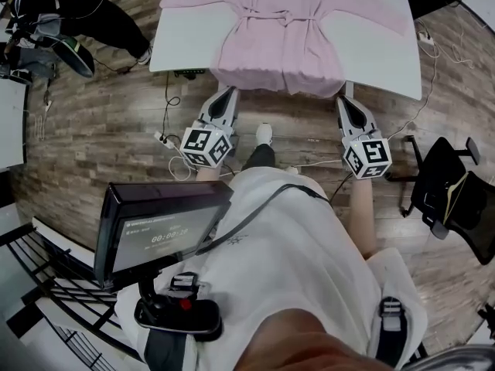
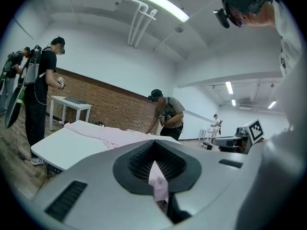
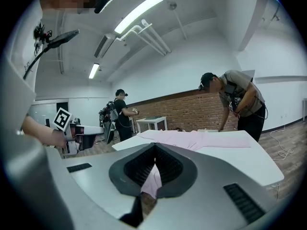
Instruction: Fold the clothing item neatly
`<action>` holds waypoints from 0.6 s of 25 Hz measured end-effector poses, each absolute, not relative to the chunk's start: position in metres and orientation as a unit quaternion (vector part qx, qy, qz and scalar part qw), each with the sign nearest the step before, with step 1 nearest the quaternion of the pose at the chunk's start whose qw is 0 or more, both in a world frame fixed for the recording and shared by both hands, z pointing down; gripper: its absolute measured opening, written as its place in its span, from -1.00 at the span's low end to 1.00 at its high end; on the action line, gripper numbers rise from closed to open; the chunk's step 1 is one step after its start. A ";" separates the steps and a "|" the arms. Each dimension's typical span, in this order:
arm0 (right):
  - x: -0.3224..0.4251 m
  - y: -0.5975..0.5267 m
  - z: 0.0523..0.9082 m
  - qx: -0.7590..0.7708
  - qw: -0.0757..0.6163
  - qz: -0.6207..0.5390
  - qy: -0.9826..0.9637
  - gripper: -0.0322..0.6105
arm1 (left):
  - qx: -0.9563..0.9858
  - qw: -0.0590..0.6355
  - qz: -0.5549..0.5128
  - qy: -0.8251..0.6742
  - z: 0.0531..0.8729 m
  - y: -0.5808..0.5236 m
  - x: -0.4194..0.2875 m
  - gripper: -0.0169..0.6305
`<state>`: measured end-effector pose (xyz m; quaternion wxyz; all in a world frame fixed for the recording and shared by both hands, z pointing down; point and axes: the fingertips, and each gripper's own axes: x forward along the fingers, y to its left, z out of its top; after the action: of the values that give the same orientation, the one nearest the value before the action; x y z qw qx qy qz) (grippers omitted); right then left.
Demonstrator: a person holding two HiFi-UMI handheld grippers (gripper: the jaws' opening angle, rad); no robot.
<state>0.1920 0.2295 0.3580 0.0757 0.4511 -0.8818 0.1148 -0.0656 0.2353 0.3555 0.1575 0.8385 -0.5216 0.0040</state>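
Fingers (image 2: 133,164) tight on pink robe (image 1: 283,41)

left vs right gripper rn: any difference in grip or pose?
The left gripper pinches the robe at its hem's left corner, and the right gripper pinches the right corner. In the head view the left gripper slants toward picture right and the right gripper toward picture left, so they toe in. Shared: both are shut on pink cloth, at the table's near edge.
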 end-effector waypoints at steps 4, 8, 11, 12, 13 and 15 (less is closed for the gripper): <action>0.181 0.212 0.361 0.455 0.081 0.117 -0.879 -0.89 | 0.841 0.162 0.004 -0.516 0.361 0.214 -0.075 -0.94; 0.173 0.190 0.361 0.463 0.084 0.117 -0.874 -0.89 | 0.846 0.161 0.010 -0.508 0.365 0.188 -0.083 -0.94; 0.169 0.174 0.359 0.472 0.088 0.115 -0.870 -0.89 | 0.851 0.164 0.008 -0.499 0.364 0.167 -0.087 -0.94; 0.168 0.169 0.358 0.475 0.089 0.115 -0.868 -0.89 | 0.854 0.165 0.008 -0.494 0.363 0.161 -0.088 -0.94; 0.166 0.165 0.357 0.480 0.090 0.115 -0.865 -0.89 | 0.856 0.165 0.008 -0.489 0.362 0.155 -0.089 -0.94; 0.163 0.155 0.354 0.489 0.090 0.115 -0.860 -0.89 | 0.861 0.165 0.007 -0.481 0.359 0.142 -0.094 -0.94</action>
<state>0.1627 0.1548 0.3543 0.0903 0.4891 -0.8598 0.1154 -0.0938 0.1418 0.3594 0.1645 0.8611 -0.4810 0.0074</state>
